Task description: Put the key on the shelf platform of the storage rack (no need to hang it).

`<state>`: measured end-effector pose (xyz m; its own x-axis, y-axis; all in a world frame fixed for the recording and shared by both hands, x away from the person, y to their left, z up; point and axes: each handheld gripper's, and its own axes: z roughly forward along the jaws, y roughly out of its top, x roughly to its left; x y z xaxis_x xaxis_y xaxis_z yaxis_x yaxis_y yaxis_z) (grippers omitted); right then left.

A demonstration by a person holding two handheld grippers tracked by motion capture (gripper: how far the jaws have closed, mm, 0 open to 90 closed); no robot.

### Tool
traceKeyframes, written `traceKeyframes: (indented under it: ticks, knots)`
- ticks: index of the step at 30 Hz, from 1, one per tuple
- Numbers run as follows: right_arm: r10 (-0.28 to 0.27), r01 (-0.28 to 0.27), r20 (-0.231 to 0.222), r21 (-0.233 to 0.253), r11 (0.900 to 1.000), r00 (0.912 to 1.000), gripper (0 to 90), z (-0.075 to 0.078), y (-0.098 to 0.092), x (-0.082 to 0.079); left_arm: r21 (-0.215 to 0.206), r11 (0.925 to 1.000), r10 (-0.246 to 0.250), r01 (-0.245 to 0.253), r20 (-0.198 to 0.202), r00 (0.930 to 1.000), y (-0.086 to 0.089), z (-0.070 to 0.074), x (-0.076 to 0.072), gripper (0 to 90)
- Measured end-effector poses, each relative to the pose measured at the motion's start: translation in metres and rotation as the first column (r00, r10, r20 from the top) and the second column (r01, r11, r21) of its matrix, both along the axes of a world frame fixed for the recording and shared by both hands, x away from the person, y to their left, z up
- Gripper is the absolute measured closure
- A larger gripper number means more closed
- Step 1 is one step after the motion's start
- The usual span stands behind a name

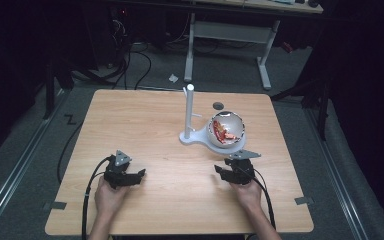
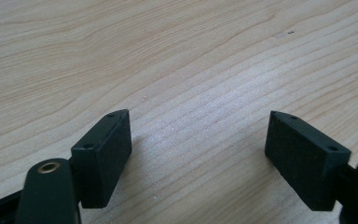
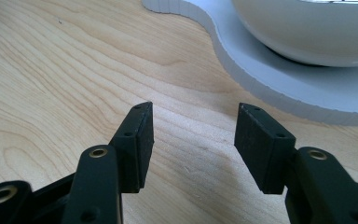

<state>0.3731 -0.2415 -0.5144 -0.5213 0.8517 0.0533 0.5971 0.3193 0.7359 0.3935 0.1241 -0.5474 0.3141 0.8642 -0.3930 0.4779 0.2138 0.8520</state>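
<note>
the right gripper (image 1: 226,171) rests with jaws parted and empty, the left gripper (image 1: 141,174) likewise, farther off. just ahead of the right one sits the white bowl holding red pieces (image 1: 226,130), on its flat white stand (image 1: 192,136).

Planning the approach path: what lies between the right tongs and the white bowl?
Only bare wood of the table, then the white stand base the bowl sits on, as the right gripper view shows. The right tongs are open.

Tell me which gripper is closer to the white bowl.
The right gripper: it sits just in front of the white bowl on its stand base, while the left gripper rests far across the table.
</note>
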Motion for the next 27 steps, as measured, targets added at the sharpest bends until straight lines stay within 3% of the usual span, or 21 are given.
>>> traceKeyframes:
  ticks: [4,16,27]
  knots:
    - [-0.004,0.004,0.014,-0.009,1.0,0.9999,46.1,-0.003,0.001,0.001,0.0,1.0,0.0,0.0,0.0,1.0,0.0,0.0,0.0,23.1]
    - [-0.01,0.01,-0.002,-0.048,0.999,0.9999,43.0,-0.014,0.005,0.004,-0.001,1.0,0.001,-0.001,0.001,1.0,0.0,0.0,0.0,23.0]
    - [0.01,-0.009,0.024,-0.071,0.997,0.9997,38.2,-0.017,0.008,0.001,0.001,1.0,0.001,-0.001,0.001,1.0,0.0,0.0,0.0,22.9]
